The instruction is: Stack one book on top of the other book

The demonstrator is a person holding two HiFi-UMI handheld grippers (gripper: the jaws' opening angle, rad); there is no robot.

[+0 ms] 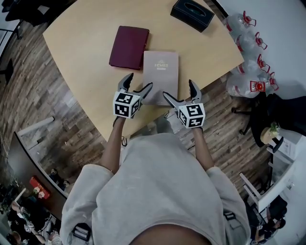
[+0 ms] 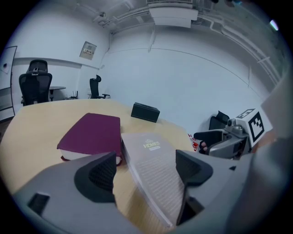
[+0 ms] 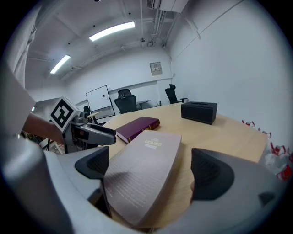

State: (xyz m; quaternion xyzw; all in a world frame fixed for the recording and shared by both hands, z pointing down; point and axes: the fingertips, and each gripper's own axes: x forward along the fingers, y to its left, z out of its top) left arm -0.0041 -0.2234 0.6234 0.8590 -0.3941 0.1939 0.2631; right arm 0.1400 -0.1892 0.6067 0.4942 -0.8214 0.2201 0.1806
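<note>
Grey book (image 1: 160,76) is laid flat on the table (image 1: 81,57), long axis pointed away from the person, title at the far end. Maroon book (image 1: 128,47) is set just beside, leftward. Jaws of left gripper (image 1: 140,80) and right gripper (image 1: 178,88) are spread apart at the grey book's near corners.

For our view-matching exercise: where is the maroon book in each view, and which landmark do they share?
Head view: maroon book, upper centre.
Left gripper view: maroon book, left of centre.
Right gripper view: maroon book, near centre, behind the grey book.
Shared landmark: black box, beyond both books.
</note>
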